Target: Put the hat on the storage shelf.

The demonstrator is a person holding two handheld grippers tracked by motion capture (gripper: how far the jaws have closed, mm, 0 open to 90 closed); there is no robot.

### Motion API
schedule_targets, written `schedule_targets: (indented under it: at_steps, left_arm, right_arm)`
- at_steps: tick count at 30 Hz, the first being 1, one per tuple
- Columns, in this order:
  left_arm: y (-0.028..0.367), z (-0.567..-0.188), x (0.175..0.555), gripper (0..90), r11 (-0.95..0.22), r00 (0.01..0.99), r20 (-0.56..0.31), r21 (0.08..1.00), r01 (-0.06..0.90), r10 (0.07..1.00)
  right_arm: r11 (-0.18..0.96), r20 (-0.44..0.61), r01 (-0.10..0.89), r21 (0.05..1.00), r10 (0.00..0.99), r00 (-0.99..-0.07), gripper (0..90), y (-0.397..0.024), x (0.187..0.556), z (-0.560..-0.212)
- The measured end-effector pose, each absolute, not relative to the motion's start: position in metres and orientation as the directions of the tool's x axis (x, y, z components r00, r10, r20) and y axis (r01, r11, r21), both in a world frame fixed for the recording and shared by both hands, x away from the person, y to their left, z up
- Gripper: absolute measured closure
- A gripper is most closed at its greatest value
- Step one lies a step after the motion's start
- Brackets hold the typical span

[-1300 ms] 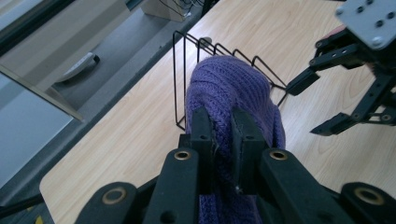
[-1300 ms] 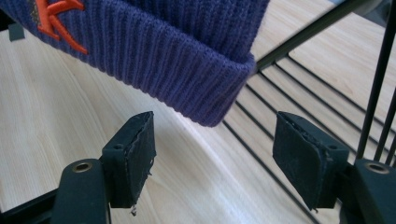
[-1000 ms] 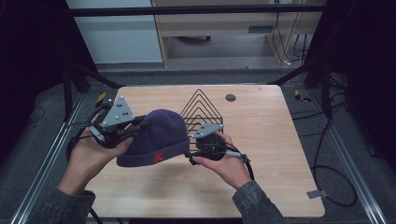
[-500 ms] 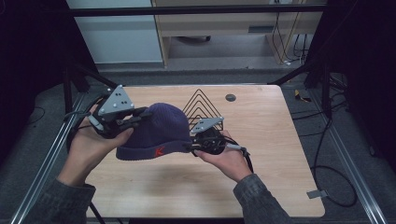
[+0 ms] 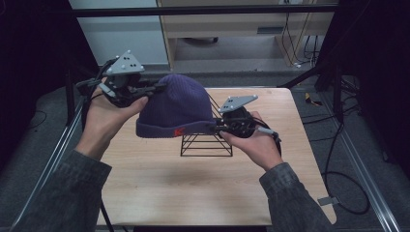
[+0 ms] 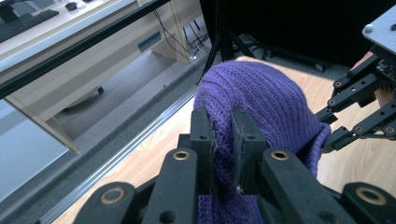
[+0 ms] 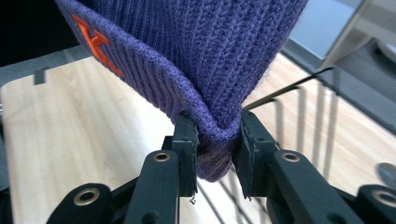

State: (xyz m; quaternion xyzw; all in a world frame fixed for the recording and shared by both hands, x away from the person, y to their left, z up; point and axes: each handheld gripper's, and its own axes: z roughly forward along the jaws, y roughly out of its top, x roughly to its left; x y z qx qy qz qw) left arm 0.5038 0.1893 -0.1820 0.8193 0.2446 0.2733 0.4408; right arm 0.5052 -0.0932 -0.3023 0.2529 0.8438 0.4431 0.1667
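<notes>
A purple knit beanie with an orange letter on its cuff hangs in the air above the wooden table. My left gripper is shut on the knit near the crown, which shows pinched between its jaws in the left gripper view. My right gripper is shut on the folded cuff at the beanie's right end. A black wire pyramid stand rises on the table right under and behind the beanie, its upper part hidden by the hat.
Metal frame rails run along the table's left and right sides. Cables lie on the floor to the right. A wooden cabinet stands beyond the far edge.
Both grippers have lifted the beanie off the table and carried it up and back, over the wire stand. The hat now hangs stretched between them.
</notes>
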Motion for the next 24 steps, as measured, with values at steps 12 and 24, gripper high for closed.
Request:
schedule_targets:
  at_steps: [12,24]
  left_arm:
    - [0.163,-0.180,0.545,80.2,-0.469,0.752,0.212,0.872,0.144,0.624]
    - [0.141,-0.192,0.564,79.9,-0.481,0.764,0.218,0.866,0.136,0.608]
  right_arm:
    - [0.462,-0.073,0.302,0.834,0.635,-0.769,71.5,-0.120,0.531,-0.290]
    - [0.455,-0.073,0.334,0.826,0.673,-0.736,71.5,-0.133,0.545,-0.300]
